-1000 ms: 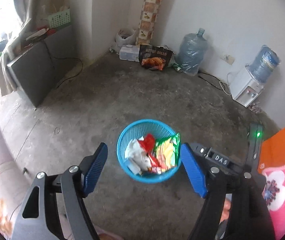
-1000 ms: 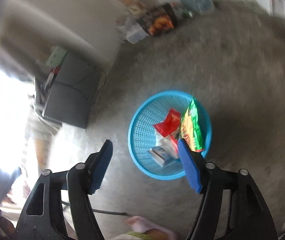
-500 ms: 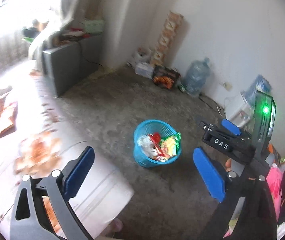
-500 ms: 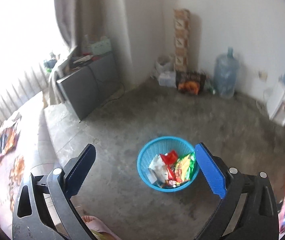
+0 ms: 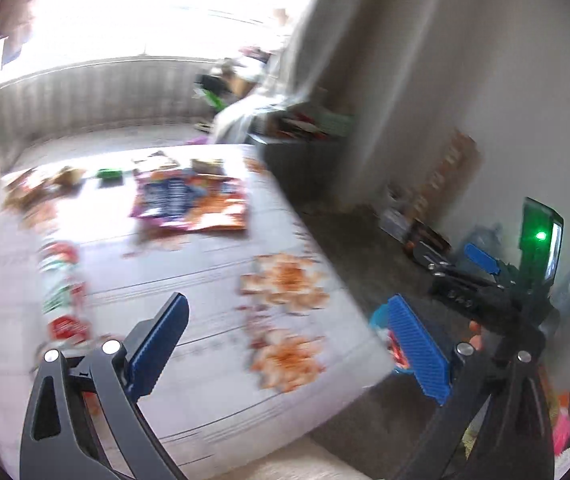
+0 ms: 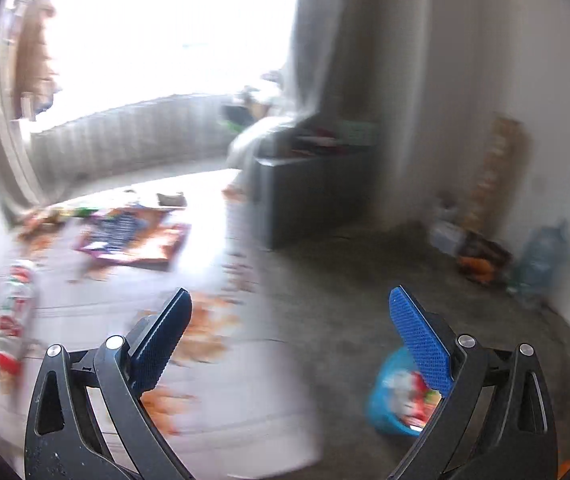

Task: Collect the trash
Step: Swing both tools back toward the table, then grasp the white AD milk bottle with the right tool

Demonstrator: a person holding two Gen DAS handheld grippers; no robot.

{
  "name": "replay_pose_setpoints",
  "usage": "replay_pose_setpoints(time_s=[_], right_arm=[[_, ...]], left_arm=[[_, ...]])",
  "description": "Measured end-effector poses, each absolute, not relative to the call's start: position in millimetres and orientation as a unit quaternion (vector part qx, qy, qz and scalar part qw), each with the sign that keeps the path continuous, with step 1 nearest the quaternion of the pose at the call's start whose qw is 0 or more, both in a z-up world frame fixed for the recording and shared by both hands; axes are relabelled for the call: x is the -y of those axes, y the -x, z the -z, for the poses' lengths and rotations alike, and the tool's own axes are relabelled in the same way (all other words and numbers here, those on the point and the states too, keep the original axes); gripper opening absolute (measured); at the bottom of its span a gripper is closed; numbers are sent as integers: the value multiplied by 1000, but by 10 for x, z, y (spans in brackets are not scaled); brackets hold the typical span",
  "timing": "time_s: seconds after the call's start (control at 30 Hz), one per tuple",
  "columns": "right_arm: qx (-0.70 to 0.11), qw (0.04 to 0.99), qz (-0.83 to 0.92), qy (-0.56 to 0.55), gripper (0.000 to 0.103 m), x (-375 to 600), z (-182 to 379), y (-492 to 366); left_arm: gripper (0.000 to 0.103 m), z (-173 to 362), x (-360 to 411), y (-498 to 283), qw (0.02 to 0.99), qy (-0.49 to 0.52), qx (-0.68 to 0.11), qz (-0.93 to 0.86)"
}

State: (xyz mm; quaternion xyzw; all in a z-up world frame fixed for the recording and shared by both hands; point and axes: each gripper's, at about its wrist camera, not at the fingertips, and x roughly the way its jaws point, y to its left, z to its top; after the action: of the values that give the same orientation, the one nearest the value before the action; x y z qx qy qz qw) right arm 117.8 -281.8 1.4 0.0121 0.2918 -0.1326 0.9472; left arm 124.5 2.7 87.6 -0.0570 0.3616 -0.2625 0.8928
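Both views are blurred by motion. My left gripper [image 5: 285, 304] is open and empty above a white flower-patterned bed [image 5: 213, 392]. Snack wrappers lie on that bed: a purple and orange bag [image 5: 189, 204], a red and green packet [image 5: 61, 280] at the left. My right gripper [image 6: 289, 300] is open and empty over the bed's edge [image 6: 245, 420]. The blue trash basket [image 6: 385, 408] with wrappers in it stands on the floor low at the right, partly behind my right finger. In the left wrist view only a sliver of the basket [image 5: 377, 318] shows beside the bed.
A grey cabinet [image 6: 305, 196] stands by the curtain past the bed. Along the far wall are a tall patterned roll [image 6: 497, 172], a dark snack box [image 6: 481, 256] and a water bottle [image 6: 541, 252]. The concrete floor [image 6: 365, 280] lies between bed and wall.
Both grippers have swung left and risen away from the basket toward the bed. The basket slid from the middle of each view to the lower right. Both sets of jaws stand wider than a second ago.
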Motion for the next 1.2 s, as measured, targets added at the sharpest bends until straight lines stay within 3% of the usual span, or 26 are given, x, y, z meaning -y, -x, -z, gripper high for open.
replay_pose_setpoints(time_s=[0.27,0.67,0.83,1.0,1.2], right_arm=[[-298,952,-18,-76,95,2349,1,-1459],[-373,916,-82,-125,95,2080,164,-1918],[-397,901,-101,-140,87,1998,259,-2196],[-430,877,-141,-163,69,1806,390,-2455],[-490,809,-258,-199,67,1211,592,-2717]], left_arm=[[97,-654,-807,-1209,909,122,-356,178],[97,-325,-1231,-1533,924,96,-356,100],[97,-173,-1360,-1734,920,103,-369,82],[97,-89,-1465,-1848,916,114,-378,77],[97,-61,-1681,-1909,915,127,-378,63]])
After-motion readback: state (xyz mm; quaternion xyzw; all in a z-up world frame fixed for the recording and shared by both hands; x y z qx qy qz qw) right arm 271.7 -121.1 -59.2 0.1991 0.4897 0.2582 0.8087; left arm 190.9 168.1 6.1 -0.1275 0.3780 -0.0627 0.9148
